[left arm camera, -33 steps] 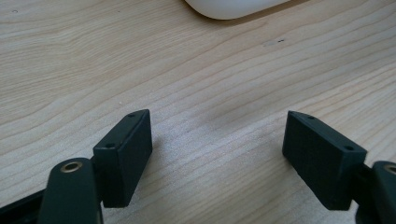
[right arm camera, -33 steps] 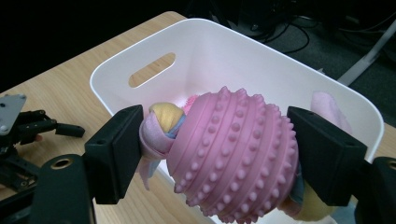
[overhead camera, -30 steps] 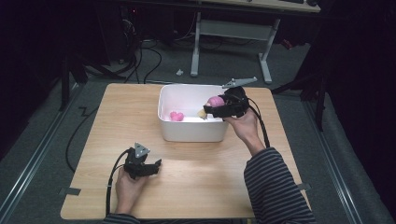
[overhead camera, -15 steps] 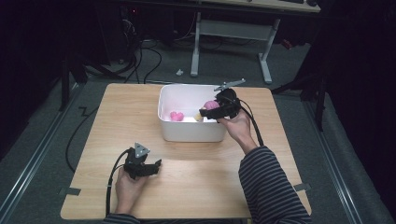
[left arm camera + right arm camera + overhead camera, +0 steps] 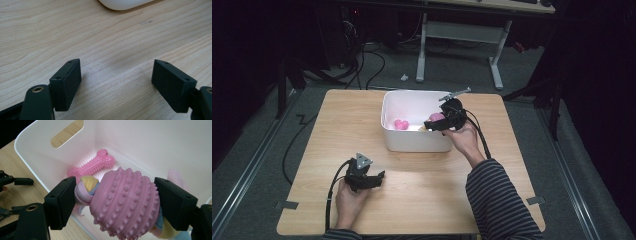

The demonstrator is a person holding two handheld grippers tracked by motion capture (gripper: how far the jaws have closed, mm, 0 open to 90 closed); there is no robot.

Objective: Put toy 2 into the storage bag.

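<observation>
Right gripper [image 5: 435,124] is held over the white tub [image 5: 412,142], at its right-hand side, with the person's right hand [image 5: 466,141] behind it. In the right gripper view its jaws are pinching a pink studded ball [image 5: 126,203] that has a pastel rope knot [image 5: 86,188] running through it; one jaw bears on the knot, the other on the ball's far side. The ball is held above the inside of the tub, clear of the floor of it.

A pink studded bone toy [image 5: 93,165] lies on the tub floor, near the wall with the handle slot [image 5: 67,133]. From the high view it sits in the left half of the tub [image 5: 400,124].

Left gripper [image 5: 379,177] rests low on the desk [image 5: 332,130] at the near left, well apart from the tub, held by the left hand [image 5: 349,197]. In the left gripper view its jaws are spread wide with bare wood between them, gripping nothing; the tub's rounded edge [image 5: 125,3] shows at the top
</observation>
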